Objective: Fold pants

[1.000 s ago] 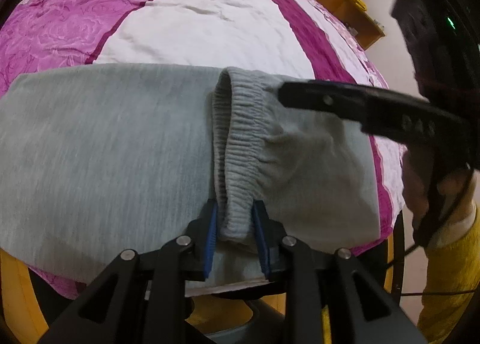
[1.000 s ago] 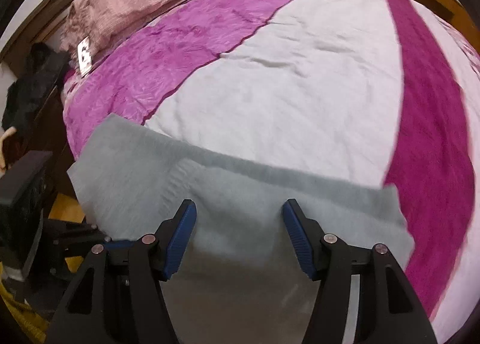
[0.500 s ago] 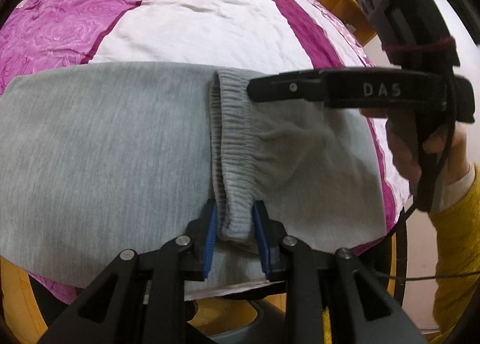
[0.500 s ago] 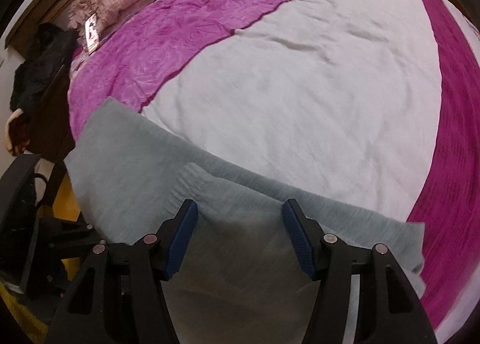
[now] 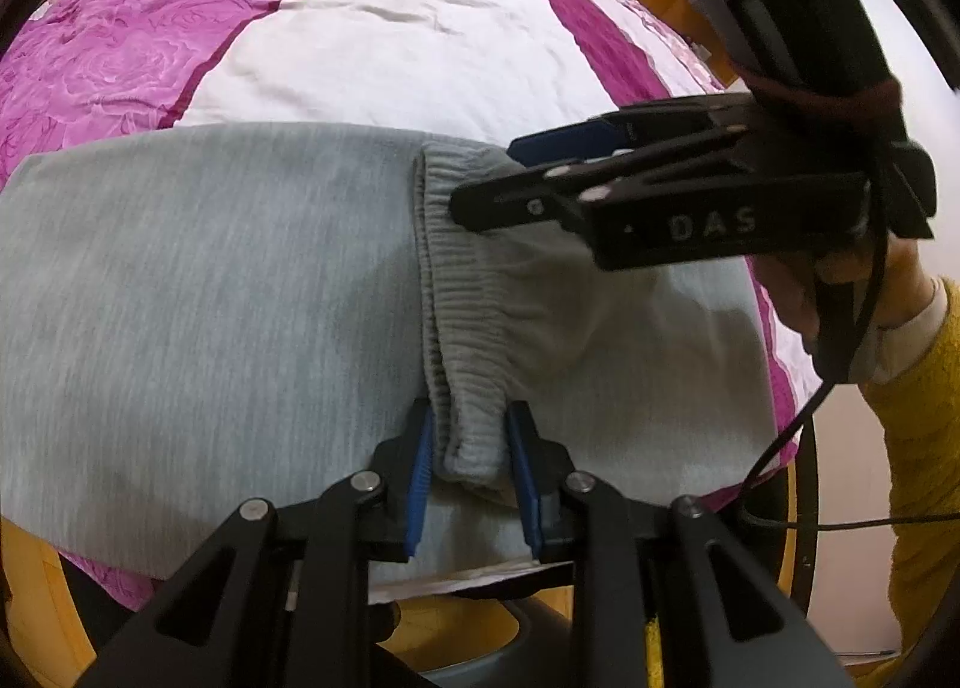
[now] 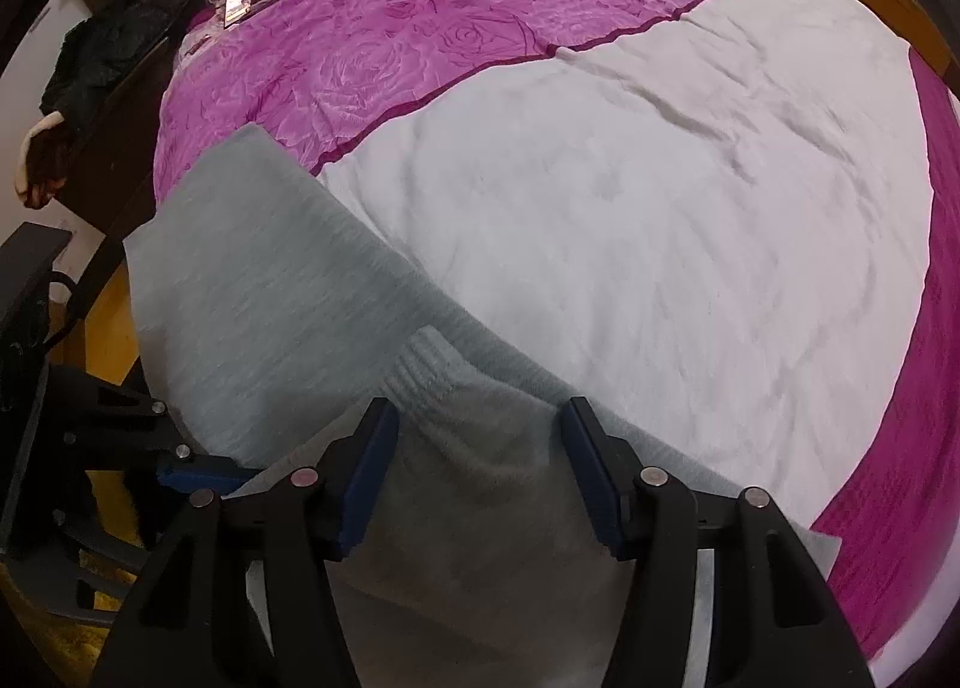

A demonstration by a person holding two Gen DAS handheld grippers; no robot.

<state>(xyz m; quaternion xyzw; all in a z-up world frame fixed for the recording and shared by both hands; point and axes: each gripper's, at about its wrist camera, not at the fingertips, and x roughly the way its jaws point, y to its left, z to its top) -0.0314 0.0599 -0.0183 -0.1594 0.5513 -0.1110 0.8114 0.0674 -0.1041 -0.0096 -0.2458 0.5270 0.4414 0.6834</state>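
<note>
At lower centre, the left gripper [image 5: 471,463] pinches the ribbed waistband [image 5: 462,292] of the grey pants [image 5: 210,298], spread along the bedspread's [image 5: 390,27] near edge. The right gripper [image 6: 480,469], jaws just closing, straddles the waistband's far end unpressed. Beyond lies broad bare quilt.

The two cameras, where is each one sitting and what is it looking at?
Left wrist view: sits on the left gripper, looking down at the grey pants whose waistband it pinches; the right gripper, a hand and yellow sleeve show.
Right wrist view: sits on the right gripper, jaws apart over the pants, facing across the bed; the left gripper shows at the left edge.
Both share the pants, the bed and each other's gripper.
</note>
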